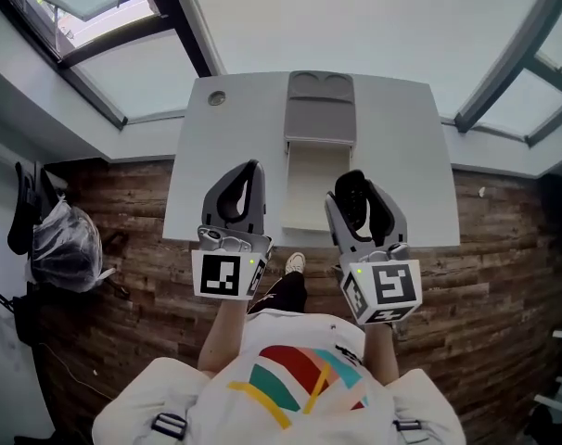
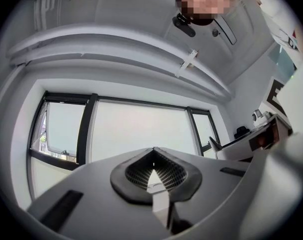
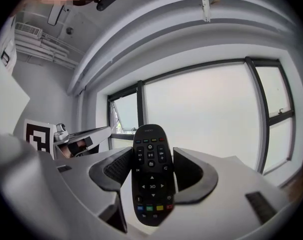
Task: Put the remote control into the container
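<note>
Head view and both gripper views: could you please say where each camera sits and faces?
Head view: on the person's head, steeply down at table, container, left gripper, right gripper, shirt.
Left gripper view: on that gripper, tilted up at windows; shut fingers show.
Right gripper view: on that gripper, facing windows; fingers grip remote control.
Both gripper views share the windows.

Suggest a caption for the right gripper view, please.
Right gripper clamps a black plastic remote control, buttons facing camera, before bright windows.

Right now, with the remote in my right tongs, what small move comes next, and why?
Probably swing the right tongs slightly left, over the open pale compartment of the grey plastic container: they are shut on the black push-button remote control, just beside that opening.
</note>
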Tool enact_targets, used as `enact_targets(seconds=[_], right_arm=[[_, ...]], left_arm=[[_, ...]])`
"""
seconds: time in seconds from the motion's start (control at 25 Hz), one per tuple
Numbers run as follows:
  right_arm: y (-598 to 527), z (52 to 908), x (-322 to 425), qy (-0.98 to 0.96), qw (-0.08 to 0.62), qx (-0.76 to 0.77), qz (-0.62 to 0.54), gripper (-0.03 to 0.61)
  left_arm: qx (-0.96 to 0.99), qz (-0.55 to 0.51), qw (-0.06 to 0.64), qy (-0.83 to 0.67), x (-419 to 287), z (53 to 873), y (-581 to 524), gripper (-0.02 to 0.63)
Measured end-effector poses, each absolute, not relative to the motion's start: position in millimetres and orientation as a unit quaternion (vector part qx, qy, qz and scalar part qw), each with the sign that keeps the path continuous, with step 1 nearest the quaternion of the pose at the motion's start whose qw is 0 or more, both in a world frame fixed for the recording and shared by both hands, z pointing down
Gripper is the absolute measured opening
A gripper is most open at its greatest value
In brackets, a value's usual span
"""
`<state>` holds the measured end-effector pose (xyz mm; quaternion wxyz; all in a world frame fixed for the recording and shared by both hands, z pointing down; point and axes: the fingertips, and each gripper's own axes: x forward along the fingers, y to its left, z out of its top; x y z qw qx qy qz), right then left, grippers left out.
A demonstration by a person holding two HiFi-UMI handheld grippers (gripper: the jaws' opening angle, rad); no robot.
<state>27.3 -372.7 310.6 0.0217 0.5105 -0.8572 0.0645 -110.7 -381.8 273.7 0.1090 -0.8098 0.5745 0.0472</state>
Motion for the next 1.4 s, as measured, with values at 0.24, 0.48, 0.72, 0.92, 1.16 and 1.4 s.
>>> enact_targets(seconds=[0.24, 0.48, 0.72, 0.92, 1.16, 1.4], right_arm=[[-440.9, 296.4, 0.7, -0.857, -0.01, 0.5, 0.125, 0.259], [-486.6, 321.1, -3.7, -0.832, 0.049, 0.538, 0.126, 0.259], [-505.5, 348.4, 12.6, -0.821, 0.082, 0.541, 0.164, 0.259], [-521.2, 367.2, 20.9, -0.822, 0.095, 0.527, 0.194, 0.259], [-518.5, 396.5, 2.3, -0.831, 0.144, 0.495, 0.208, 0.259], [-518.8, 419.8, -4.3, -0.833, 0.157, 0.469, 0.247, 0.259]], left_arm=[[-0.81, 0.067, 0.092, 0.575, -148.8, 269.9, -458.4, 0.008], [-0.829, 0.06, 0.052, 0.553, -147.0, 299.2, -512.6, 0.008], [-0.842, 0.043, 0.029, 0.537, -121.7, 322.8, -541.9, 0.008], [-0.831, 0.035, 0.013, 0.555, -120.4, 333.1, -559.7, 0.008], [-0.818, 0.015, 0.005, 0.575, -133.9, 349.9, -562.9, 0.008], [-0.816, -0.006, -0.007, 0.578, -134.0, 371.1, -564.6, 0.008]])
